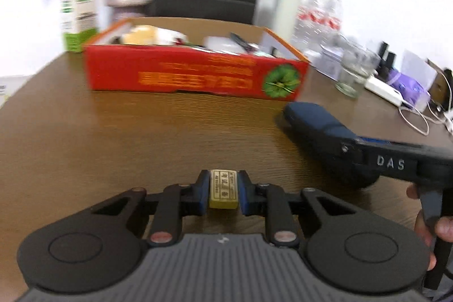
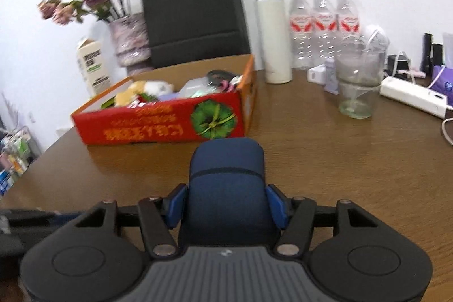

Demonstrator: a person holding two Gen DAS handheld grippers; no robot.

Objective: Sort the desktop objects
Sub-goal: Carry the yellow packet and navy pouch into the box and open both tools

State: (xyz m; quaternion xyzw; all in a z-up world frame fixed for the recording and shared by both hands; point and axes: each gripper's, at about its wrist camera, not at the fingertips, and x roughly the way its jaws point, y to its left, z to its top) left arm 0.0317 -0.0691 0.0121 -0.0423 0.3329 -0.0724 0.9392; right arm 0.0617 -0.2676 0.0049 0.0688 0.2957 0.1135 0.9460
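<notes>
1. The open box (image 2: 158,120) sits on the bench (image 2: 325,160), with mixed small items inside it.
2. Behind the box stand a carton (image 2: 93,67) at the left, a vase of flowers (image 2: 131,40) beside it, and a paper bag (image 2: 192,13) to the right of the vase.
3. To the right of the box stands a flask (image 2: 273,33), then three water bottles (image 2: 322,27) in a row.
4. A glass (image 2: 358,84) stands before the bottles, with a power strip (image 2: 413,96) to its right.
5. The left hand-held gripper (image 1: 224,190) holds a small block (image 1: 223,188), possibly an eraser, before the box.
6. The right hand-held gripper (image 2: 226,205) holds a case (image 2: 226,177), to the right of the left one.
</notes>
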